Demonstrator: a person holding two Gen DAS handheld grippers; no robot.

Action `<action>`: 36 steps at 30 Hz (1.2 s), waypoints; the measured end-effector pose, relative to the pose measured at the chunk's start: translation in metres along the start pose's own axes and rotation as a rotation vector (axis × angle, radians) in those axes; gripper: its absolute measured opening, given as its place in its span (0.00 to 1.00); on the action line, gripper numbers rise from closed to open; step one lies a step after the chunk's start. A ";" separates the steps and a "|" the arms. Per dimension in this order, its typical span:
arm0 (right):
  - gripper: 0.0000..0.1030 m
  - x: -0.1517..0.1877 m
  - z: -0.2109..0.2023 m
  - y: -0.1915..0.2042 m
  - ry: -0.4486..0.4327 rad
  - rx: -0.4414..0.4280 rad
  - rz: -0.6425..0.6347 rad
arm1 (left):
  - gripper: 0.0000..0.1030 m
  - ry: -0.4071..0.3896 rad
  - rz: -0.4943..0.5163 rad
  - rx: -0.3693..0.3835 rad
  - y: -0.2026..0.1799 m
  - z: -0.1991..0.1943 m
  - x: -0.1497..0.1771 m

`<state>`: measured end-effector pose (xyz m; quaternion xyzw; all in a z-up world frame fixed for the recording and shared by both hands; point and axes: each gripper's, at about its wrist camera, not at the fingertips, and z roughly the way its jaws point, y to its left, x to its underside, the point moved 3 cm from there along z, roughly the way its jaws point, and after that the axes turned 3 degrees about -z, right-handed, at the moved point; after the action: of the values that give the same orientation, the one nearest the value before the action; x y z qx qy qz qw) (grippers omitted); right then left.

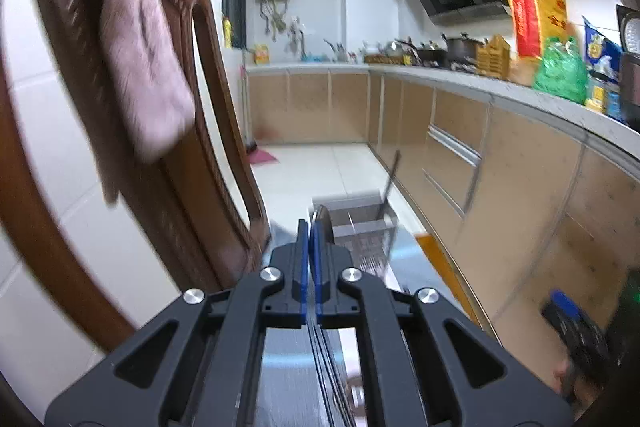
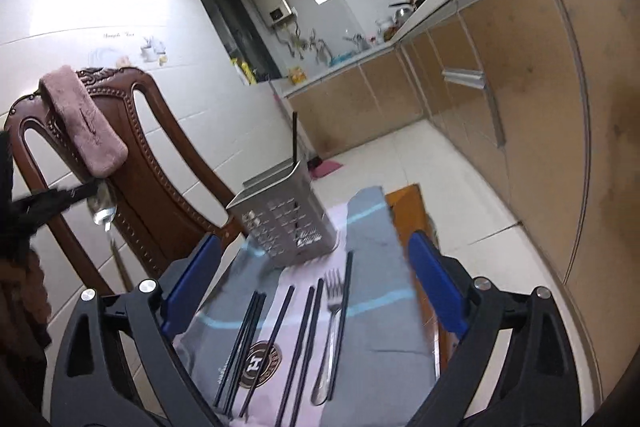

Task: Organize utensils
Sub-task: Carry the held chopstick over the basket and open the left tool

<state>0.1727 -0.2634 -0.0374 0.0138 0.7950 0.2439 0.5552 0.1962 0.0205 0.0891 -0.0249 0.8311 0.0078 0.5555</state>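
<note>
The left tool (image 1: 312,247) pinches a spoon (image 2: 105,213) raised toward the holder (image 2: 286,223), while the right tool (image 2: 316,283) hangs spread over the fork (image 2: 330,323), likely next.

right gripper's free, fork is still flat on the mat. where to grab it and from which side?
Take the fork mid-handle, from above, with the right gripper and its fingers straddling the handle crosswise. It lies flat on the placemat, tines toward the utensil holder. Black chopsticks lie close alongside on both sides, one possibly touching, so the gaps look tight; a careful top-down pinch probably works best.

silver caddy (image 2: 286,223), black chopsticks (image 2: 244,343), pink towel (image 2: 86,125)
</note>
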 end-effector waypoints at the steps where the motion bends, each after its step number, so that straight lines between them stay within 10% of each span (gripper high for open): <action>1: 0.89 0.000 0.000 -0.004 0.003 0.004 0.012 | 0.03 -0.022 0.006 -0.019 -0.002 0.007 -0.012; 14: 0.89 -0.002 0.006 -0.016 0.010 -0.004 0.049 | 0.03 -0.177 -0.026 -0.214 -0.013 0.147 -0.102; 20: 0.89 -0.003 0.009 -0.024 0.014 -0.006 0.074 | 0.03 -0.144 0.012 -0.304 -0.015 0.217 -0.074; 36: 0.89 0.002 0.033 -0.021 0.083 -0.003 0.078 | 0.04 0.006 -0.008 -0.234 -0.029 0.289 0.012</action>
<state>0.2068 -0.2684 -0.0566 0.0339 0.8159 0.2668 0.5119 0.4598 0.0029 -0.0324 -0.0927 0.8261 0.1025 0.5463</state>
